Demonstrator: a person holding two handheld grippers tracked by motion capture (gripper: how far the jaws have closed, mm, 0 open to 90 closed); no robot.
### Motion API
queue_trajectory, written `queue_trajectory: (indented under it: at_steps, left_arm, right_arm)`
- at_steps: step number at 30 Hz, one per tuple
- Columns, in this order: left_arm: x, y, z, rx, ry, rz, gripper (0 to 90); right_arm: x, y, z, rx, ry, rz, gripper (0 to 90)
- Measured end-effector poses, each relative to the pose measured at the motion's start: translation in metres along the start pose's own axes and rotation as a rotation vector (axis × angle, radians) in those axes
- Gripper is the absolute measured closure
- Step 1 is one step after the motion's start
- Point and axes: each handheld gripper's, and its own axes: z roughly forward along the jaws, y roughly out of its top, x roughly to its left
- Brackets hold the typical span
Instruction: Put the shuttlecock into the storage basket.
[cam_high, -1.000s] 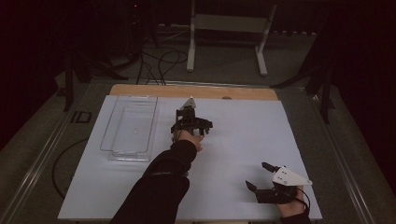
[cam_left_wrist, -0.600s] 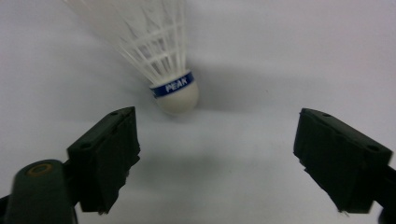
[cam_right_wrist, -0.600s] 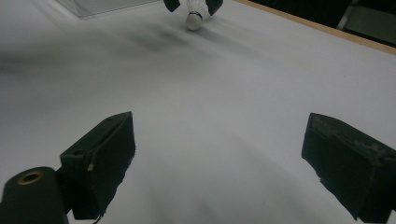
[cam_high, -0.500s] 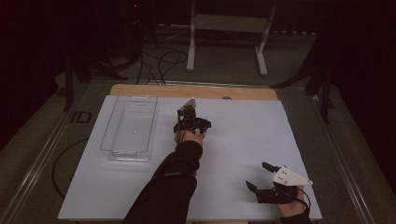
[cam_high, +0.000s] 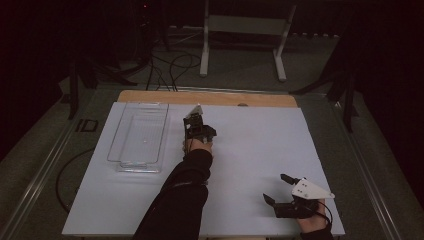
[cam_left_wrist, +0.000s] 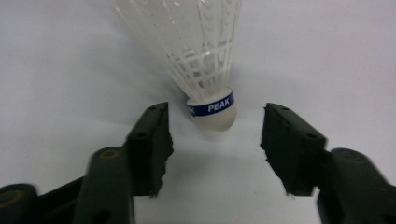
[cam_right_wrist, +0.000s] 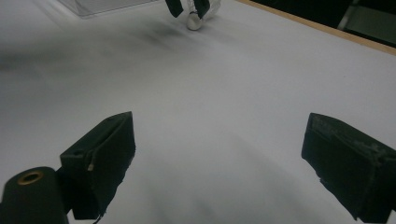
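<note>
Since the earlier frames the left gripper (cam_left_wrist: 215, 140) has crept slightly forward along the desk (cam_high: 250, 150), and its jaws have just been closing. They now stand at a narrow gap on either side of the shuttlecock (cam_left_wrist: 205, 70), whose cork tip lies between them, apparently untouched by either pad. The shuttlecock lies on the desk just right of the clear tray (cam_high: 140, 132). The right gripper (cam_high: 282, 187) rests near the desk's near right corner, jaws wide with nothing between them
</note>
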Motion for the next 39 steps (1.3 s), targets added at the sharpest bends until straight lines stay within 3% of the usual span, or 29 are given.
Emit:
queue_trajectory:
  at_steps: [7, 12, 22, 28, 39]
  left_arm:
    - [-0.003, 0.001, 0.009, 0.042, 0.001, 0.042, 48.3]
    - [0.000, 0.002, 0.011, 0.027, 0.008, 0.038, 57.0]
    - [0.005, 0.003, 0.016, 0.032, -0.006, 0.040, 59.1]
    - [0.003, 0.003, 0.015, 0.039, -0.009, 0.053, 65.6]
    - [0.005, 0.005, 0.006, 0.042, 0.008, 0.125, 66.2]
  right_arm:
    - [0.000, 0.000, 0.000, 0.003, -0.001, 0.007, 9.8]
    - [0.000, 0.000, -0.001, 0.003, -0.002, 0.002, 9.8]
    - [0.000, 0.000, 0.000, 0.008, -0.003, 0.002, 9.9]
    - [0.000, 0.000, 0.000, 0.009, -0.003, 0.003, 9.9]
    - [0.000, 0.000, -0.001, 0.008, -0.006, -0.001, 9.9]
